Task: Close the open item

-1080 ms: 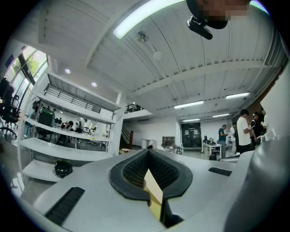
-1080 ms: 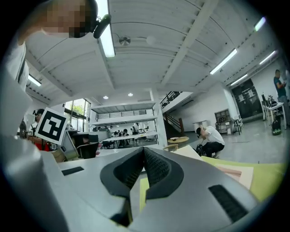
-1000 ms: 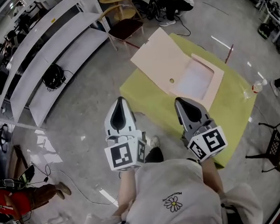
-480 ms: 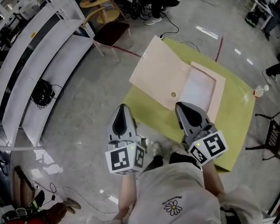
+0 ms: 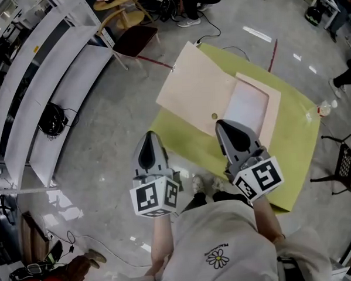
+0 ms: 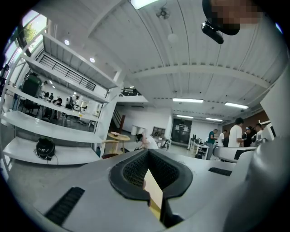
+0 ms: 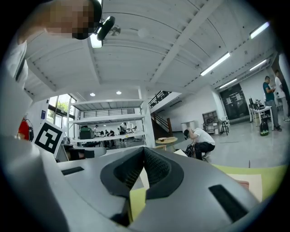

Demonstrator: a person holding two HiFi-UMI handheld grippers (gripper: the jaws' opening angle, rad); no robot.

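Box (image 5: 248, 105) flat on green mat (image 5: 293, 154); lid (image 5: 192, 92) open

- Mat (image 5: 293, 154): on floor, ahead of both grippers.
- Open flat box (image 5: 199, 91): on mat, just ahead of right gripper (image 5: 227, 124), ahead-right of left gripper (image 5: 150, 136).
- Chair (image 5: 136, 38): beyond box.
- Shelving (image 5: 49, 73): left of left gripper.

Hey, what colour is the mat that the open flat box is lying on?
The mat is plain yellow-green; the head view shows it best.
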